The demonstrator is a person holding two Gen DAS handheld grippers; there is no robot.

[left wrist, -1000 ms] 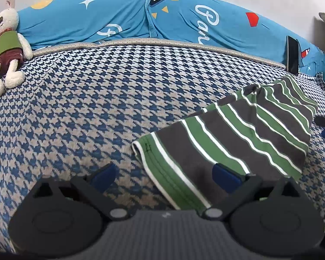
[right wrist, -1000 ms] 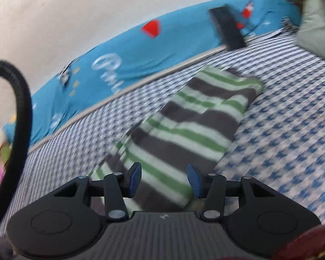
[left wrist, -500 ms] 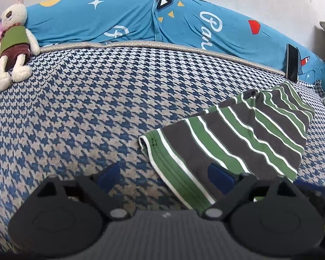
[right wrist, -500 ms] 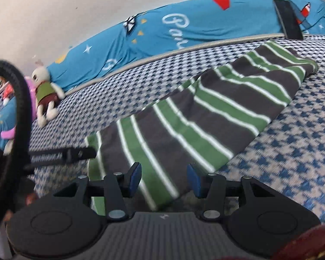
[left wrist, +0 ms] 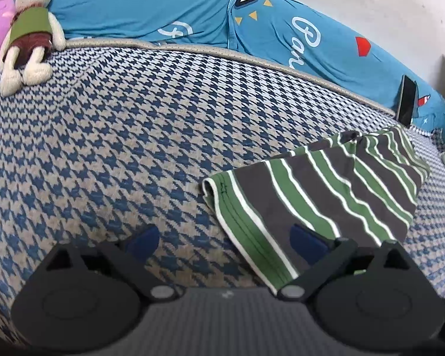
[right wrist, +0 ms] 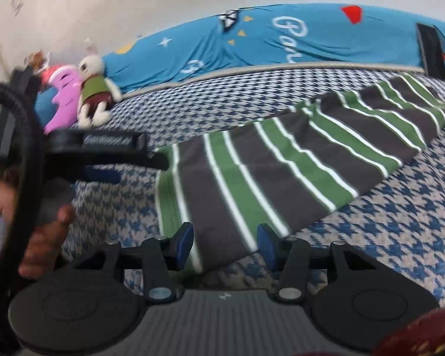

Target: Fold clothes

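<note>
1. My left tongs (left wrist: 224, 238) stand wide and empty, low over the bed (left wrist: 127, 136). The near left corner of the striped garment (left wrist: 320, 195) lies between the pads, its green hem running toward me; the right pad sits over the cloth, though I cannot tell if it touches.

2. My right tongs (right wrist: 225, 246) are also parted, narrower than the left and holding nothing. They straddle the near edge of the striped garment (right wrist: 281, 166), which lies in a long folded strip from near left to far right across the houndstooth cover.

3. I judge the main risk to be pinching only the top layer. The cloth looks doubled at the hem, so a shallow bite could peel the fold open.

4. Both tongs work the same near end, and the left one shows close by in the right view. If I close and lift unevenly, the strip could twist or the tongs could knock together.

5. Dragging without lifting could bunch the bed cover and skew the fold.

6. The phone (left wrist: 407, 101) leans against the blue bolster (left wrist: 192, 9) just beyond the far end; a long sweep could tip it. The plush rabbit (left wrist: 26, 29) sits well apart, far left.

7. I see no containers; the garment rests directly on the bed.
</note>
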